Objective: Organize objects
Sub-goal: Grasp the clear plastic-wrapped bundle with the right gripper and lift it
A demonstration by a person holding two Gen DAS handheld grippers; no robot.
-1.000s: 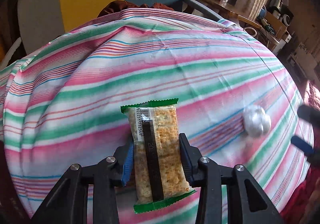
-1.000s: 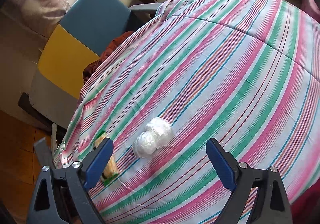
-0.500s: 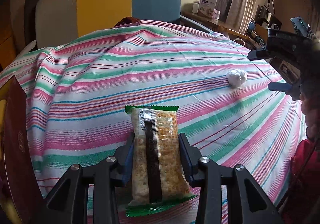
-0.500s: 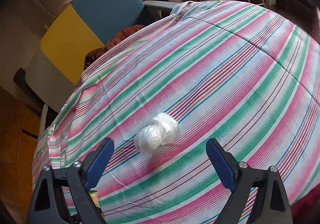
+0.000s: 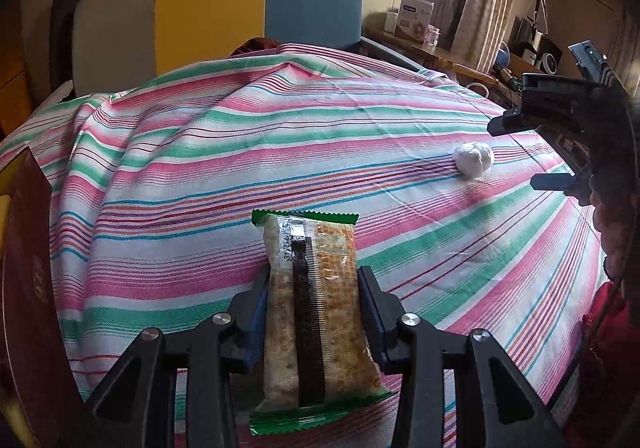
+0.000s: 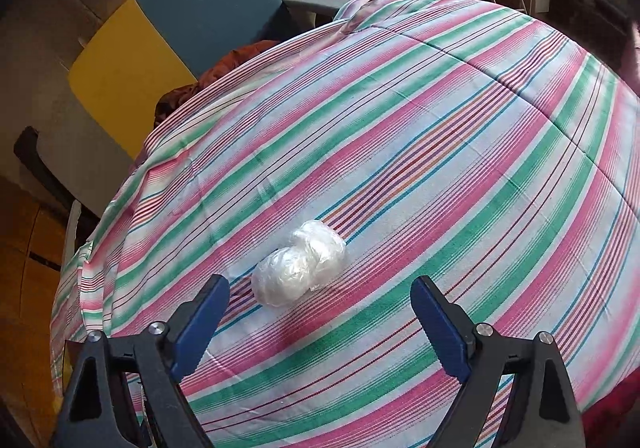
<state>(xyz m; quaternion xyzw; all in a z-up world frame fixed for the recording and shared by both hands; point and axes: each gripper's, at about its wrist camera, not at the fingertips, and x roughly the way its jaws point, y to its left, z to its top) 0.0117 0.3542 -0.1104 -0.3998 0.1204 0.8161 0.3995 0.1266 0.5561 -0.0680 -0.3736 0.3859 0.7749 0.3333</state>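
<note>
Cracker packet in clear, green-edged plastic (image 5: 316, 296) is being pinched lengthwise by the left gripper (image 5: 312, 312) above the striped pink-and-green tablecloth (image 5: 200, 175).
Right gripper (image 6: 320, 312) is hovering spread wide, framing a white crumpled plastic-wrapped bundle (image 6: 300, 264) lying on the cloth, apparently readying to grasp it.

A yellow-and-blue chair (image 5: 256, 3) stands behind the striped tablecloth (image 5: 248, 151)

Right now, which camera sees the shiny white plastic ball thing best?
The right wrist view: the plastic-wrapped bundle lies large and sharp on the striped cloth, just ahead of the open right gripper. The left wrist view shows it small, far off to the right.
</note>
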